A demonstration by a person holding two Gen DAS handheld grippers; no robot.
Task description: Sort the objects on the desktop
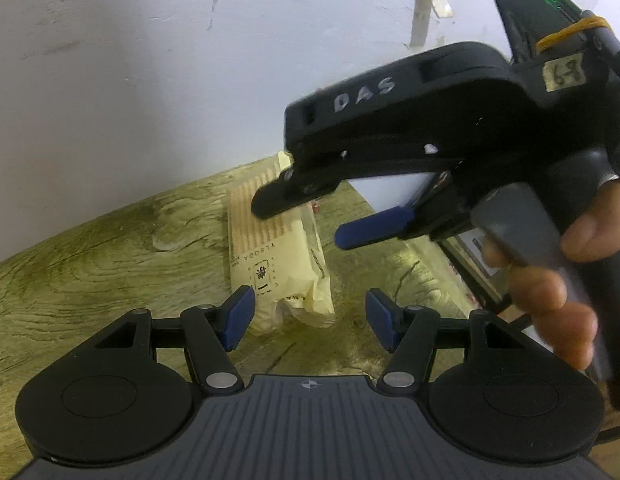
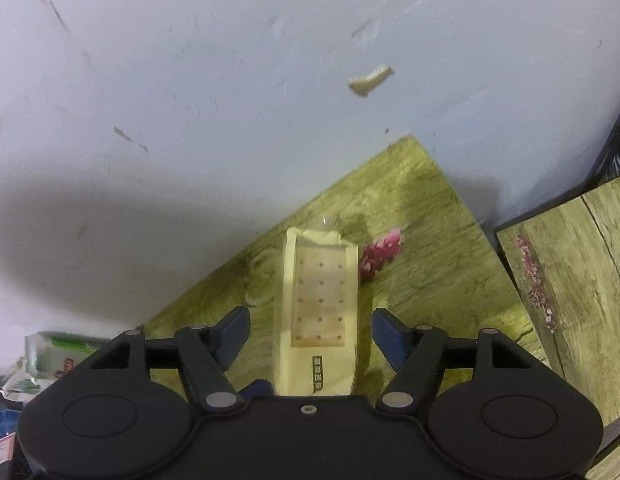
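A cream cracker packet (image 1: 277, 264) lies on the wooden table (image 1: 89, 264), its near end just ahead of my left gripper (image 1: 312, 320), which is open and empty. In the left wrist view my right gripper (image 1: 299, 224), held by a hand (image 1: 550, 280), hangs over the packet's far part with its fingers spread. In the right wrist view the same packet (image 2: 318, 312) lies lengthwise between the blue pads of my right gripper (image 2: 310, 336). The pads stand apart from the packet's sides, so the gripper is open.
A crumpled pink wrapper (image 2: 380, 256) lies just behind the packet. The scuffed white wall (image 2: 229, 80) borders the table. A second wooden surface (image 2: 570, 280) sits across a gap at the right. A green packet (image 2: 57, 352) shows low on the left.
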